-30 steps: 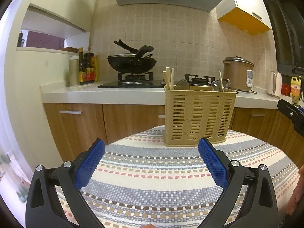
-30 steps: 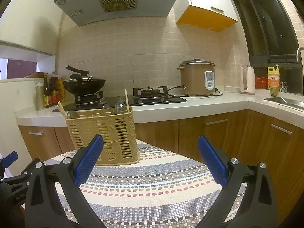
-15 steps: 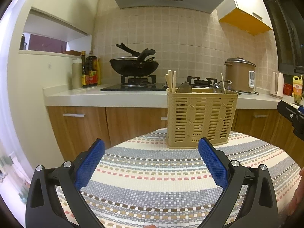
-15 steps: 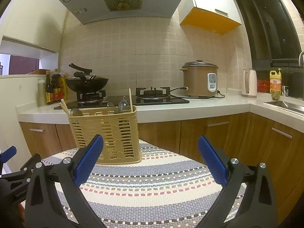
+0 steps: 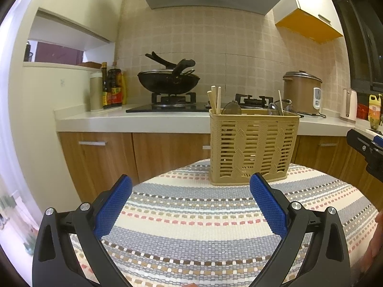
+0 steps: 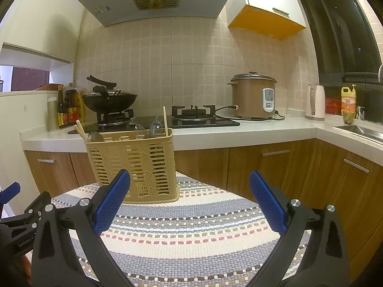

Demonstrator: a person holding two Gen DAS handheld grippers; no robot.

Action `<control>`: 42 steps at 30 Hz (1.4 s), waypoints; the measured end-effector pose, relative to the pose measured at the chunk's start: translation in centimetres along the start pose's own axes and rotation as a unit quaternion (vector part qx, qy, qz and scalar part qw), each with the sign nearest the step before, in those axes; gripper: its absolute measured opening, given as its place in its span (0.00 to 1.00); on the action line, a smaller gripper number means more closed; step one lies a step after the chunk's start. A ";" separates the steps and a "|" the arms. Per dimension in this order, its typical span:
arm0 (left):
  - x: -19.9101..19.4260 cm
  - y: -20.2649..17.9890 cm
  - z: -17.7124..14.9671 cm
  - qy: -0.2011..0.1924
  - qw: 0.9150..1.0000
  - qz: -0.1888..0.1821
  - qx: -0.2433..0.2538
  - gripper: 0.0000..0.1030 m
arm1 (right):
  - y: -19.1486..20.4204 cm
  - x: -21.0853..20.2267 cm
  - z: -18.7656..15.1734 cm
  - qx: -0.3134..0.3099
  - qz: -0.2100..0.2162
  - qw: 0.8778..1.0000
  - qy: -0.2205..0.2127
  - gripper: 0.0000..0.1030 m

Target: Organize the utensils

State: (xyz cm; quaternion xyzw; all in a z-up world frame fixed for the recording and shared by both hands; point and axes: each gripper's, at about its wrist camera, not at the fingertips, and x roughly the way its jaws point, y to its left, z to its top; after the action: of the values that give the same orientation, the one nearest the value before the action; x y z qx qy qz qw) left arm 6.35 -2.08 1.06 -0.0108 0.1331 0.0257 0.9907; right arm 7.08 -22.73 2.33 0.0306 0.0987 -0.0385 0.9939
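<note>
A tan slotted utensil basket [image 5: 253, 146] [image 6: 136, 162] stands upright at the far edge of a table with a striped woven cloth [image 5: 203, 227] [image 6: 191, 227]. Wooden chopsticks [image 5: 214, 99] [image 6: 164, 120] and metal spoons [image 5: 231, 108] [image 6: 154, 128] stick up out of it. My left gripper [image 5: 190, 205] is open and empty, held back from the basket. My right gripper [image 6: 190, 203] is open and empty too, with the basket ahead on its left. Each gripper's body shows at the edge of the other's view.
Behind the table runs a white counter [image 5: 143, 119] over wooden cabinets. On it are a hob with a black wok [image 5: 168, 83], bottles [image 5: 112, 91], a brown rice cooker [image 6: 253, 96], a white kettle [image 6: 316, 101] and a sink [image 6: 359, 130] at far right.
Both wrist views have tilted up a little, so the basket and counter sit lower in frame. Both grippers stay open and empty.
</note>
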 end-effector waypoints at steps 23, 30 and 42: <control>-0.6 -1.1 -0.2 -0.008 1.000 0.003 0.022 0.93 | 0.4 0.7 -0.3 -0.013 -0.011 1.000 0.011 0.92; -0.9 -1.3 0.0 -0.014 1.000 0.002 0.024 0.93 | 0.4 0.6 -0.4 -0.016 -0.009 1.000 0.011 0.92; -0.8 -0.9 0.0 -0.011 1.000 0.002 0.017 0.93 | 0.6 0.6 -0.4 -0.022 -0.007 1.000 0.012 0.92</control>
State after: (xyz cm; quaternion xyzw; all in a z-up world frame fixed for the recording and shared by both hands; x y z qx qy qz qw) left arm 5.65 -3.00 1.31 0.0065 0.1225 0.0254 0.9921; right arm 7.62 -22.13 1.83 0.0085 0.1122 -0.0432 0.9927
